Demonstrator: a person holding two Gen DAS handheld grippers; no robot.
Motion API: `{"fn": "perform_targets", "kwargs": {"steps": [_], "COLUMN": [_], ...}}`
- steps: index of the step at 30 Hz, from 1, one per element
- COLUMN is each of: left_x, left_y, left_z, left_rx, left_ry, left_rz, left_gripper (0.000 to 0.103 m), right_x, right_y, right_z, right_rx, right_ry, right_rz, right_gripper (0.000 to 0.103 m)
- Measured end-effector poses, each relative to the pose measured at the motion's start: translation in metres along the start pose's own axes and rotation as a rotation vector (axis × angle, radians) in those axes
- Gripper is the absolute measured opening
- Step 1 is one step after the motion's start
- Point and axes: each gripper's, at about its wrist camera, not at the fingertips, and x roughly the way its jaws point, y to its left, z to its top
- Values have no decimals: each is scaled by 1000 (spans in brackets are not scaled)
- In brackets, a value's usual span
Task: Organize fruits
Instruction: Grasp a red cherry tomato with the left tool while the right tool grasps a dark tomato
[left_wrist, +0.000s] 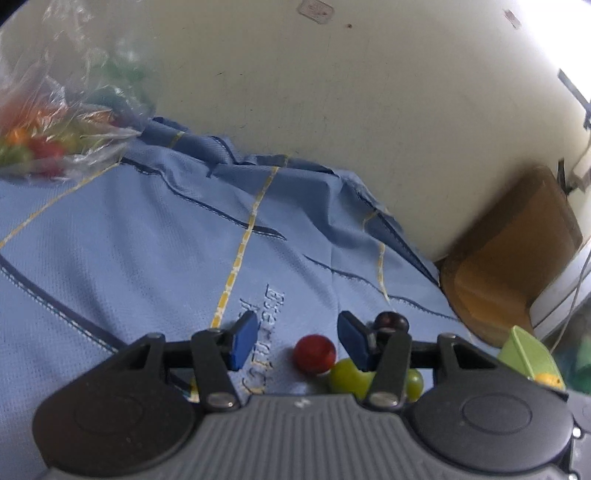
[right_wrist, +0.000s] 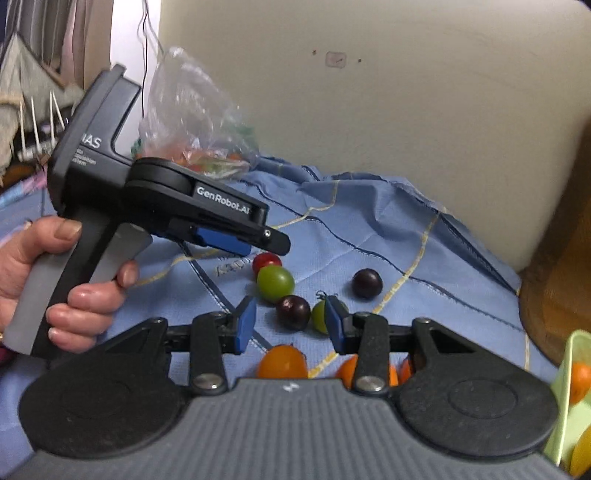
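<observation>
Small fruits lie on a blue cloth (left_wrist: 129, 240). In the left wrist view a red fruit (left_wrist: 314, 353) sits on the cloth between the spread pads of my left gripper (left_wrist: 299, 343), untouched, with a green grape (left_wrist: 345, 376) and a dark grape (left_wrist: 390, 320) to its right. In the right wrist view my left gripper (right_wrist: 255, 240), held by a hand (right_wrist: 55, 266), hovers just over the red fruit (right_wrist: 266, 260). My right gripper (right_wrist: 290, 325) is open; a dark grape (right_wrist: 293, 312) lies just beyond its tips, and a green grape (right_wrist: 318, 315) is partly hidden behind the right pad.
A light green container (right_wrist: 576, 369) with orange fruit stands at the right, also in the left wrist view as the green container (left_wrist: 528, 350). More fruits: a green grape (right_wrist: 275, 284), a dark grape (right_wrist: 366, 283), an orange fruit (right_wrist: 282, 362). A clear plastic bag (right_wrist: 195, 122) of fruit lies at the back left. A wooden object (left_wrist: 509, 251) stands by the wall.
</observation>
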Motion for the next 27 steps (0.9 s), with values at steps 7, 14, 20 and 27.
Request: {"fn": "perform_targets", "kwargs": {"steps": [7, 14, 20, 27], "left_x": [-6, -17, -42, -46], "left_y": [-5, -4, 11, 14], "left_z": [-9, -11, -11, -26], "left_rx": [23, 12, -62, -52], "left_ry": [-2, -14, -38, -11], "left_rz": [-24, -1, -5, 34], "left_gripper": [24, 22, 22, 23], "right_x": [21, 11, -23, -23], "right_y": [17, 14, 19, 36], "right_z": [-3, -6, -13, -25], "right_rx": [-139, -133, -79, -74], "right_ry": [44, -13, -71, -33], "right_rz": [-65, -109, -52, 42], "right_gripper": [27, 21, 20, 20]}}
